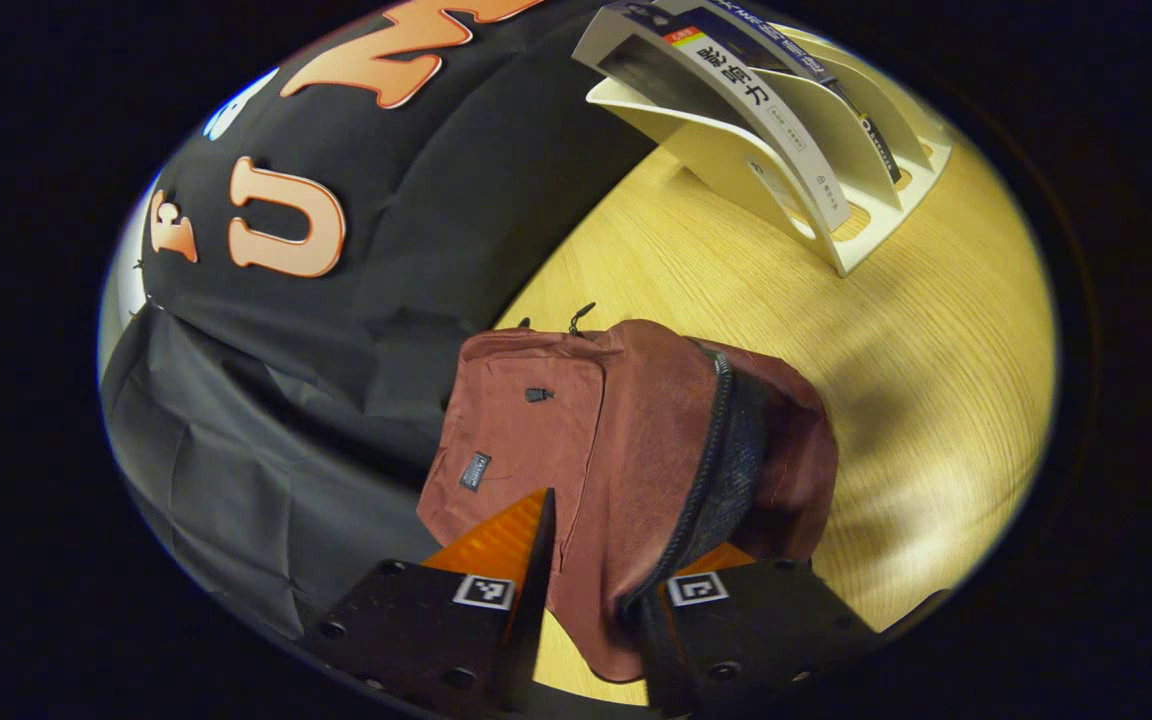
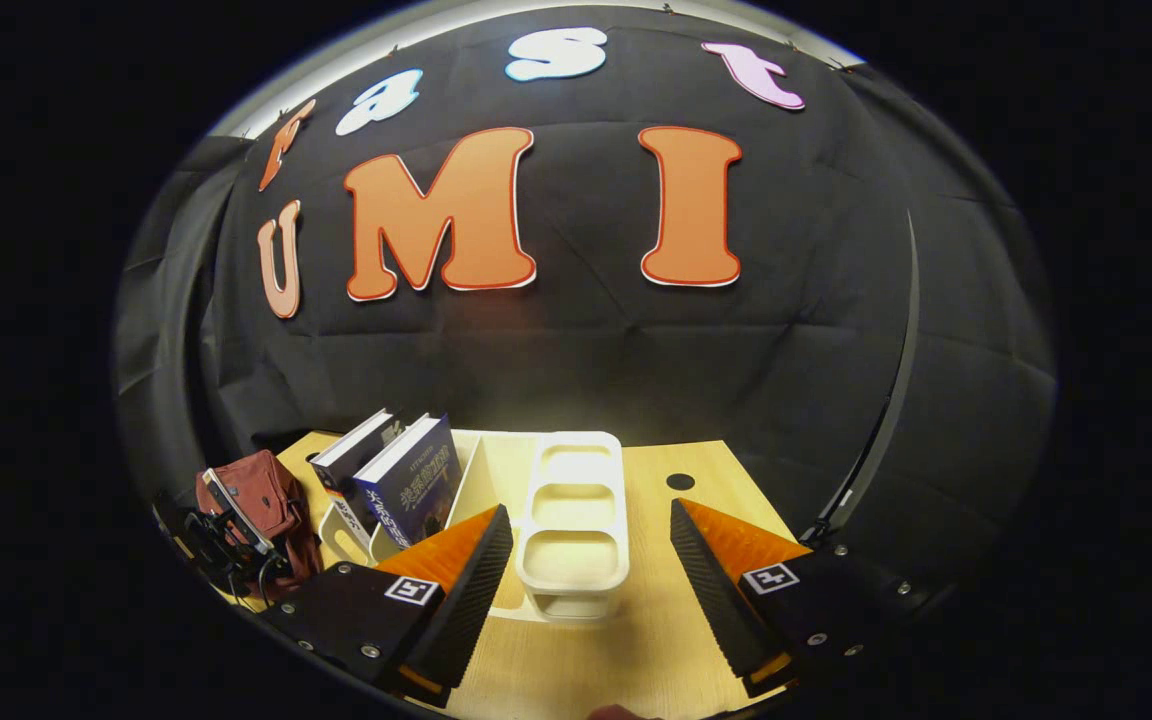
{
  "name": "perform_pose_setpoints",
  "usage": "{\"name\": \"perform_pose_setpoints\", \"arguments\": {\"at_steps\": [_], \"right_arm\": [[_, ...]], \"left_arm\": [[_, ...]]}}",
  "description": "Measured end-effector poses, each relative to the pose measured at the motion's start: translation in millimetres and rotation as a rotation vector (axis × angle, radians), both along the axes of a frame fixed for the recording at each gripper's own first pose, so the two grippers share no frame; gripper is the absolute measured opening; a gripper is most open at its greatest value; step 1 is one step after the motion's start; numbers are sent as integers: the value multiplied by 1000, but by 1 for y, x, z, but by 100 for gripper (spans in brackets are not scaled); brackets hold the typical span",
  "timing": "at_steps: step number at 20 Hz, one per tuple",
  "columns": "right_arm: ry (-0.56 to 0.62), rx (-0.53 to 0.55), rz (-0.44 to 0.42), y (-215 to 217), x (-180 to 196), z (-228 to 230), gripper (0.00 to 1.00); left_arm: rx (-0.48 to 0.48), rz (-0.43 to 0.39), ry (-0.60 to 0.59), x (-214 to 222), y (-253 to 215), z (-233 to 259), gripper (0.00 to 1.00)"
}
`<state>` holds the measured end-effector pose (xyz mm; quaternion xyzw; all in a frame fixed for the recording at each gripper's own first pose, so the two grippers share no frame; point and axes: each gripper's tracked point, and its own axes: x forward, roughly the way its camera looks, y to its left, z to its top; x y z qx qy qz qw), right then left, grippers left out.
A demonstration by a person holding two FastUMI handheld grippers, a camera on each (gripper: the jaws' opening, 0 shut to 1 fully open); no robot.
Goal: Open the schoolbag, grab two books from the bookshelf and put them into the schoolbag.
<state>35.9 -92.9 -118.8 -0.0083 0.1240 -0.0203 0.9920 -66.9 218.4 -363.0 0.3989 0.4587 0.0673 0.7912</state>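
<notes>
Left gripper view: the left gripper (image 1: pixel 591 560) sits low over the wooden bench (image 1: pixel 936 340), jaws partly open with the maroon schoolbag (image 1: pixel 626 430) between them. The near edge of the bag's fabric lies in the gap; whether both fingers press on it cannot be told. The bag lies on its side at the bench edge, next to the black cloth wall (image 1: pixel 416 260), its zipper (image 1: pixel 706 470) running across the flap toward the gripper. Farther off on the bench stands the white bookshelf (image 1: pixel 866 190), with two books (image 1: pixel 766 110) leaning in its slots.

Right gripper view: the right gripper (image 2: pixel 591 560) is wide open, holding nothing, its fingers to either side of the bookshelf's (image 2: pixel 576 520) near end. Two books (image 2: pixel 406 480) lean in the far-left slots. The schoolbag (image 2: pixel 266 510) lies at the left, with the other gripper at it.
</notes>
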Motion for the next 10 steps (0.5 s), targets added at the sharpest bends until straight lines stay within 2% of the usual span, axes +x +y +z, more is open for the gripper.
{"name": "perform_pose_setpoints", "arguments": {"at_steps": [1, 4, 5, 8, 10], "right_arm": [[1, 0, -1, -3, -1, 0, 94], [7, 1, 15, -3, -1, 0, 94], [7, 3, 24, 0, -2, 2, 94], [19, -3, 62, 14, -1, 5, 94], [30, -14, 84, 26, -1, 8, 94]], "left_arm": [[-23, 2, -2, 3, -1, 6, 26], [-98, -2, 43, 3, -4, 27, 2], [-117, 0, 43, 5, -2, 39, 10], [-181, -2, 58, 15, 7, 70, 9], [-217, -42, 76, 24, 9, 86, 9]]}}
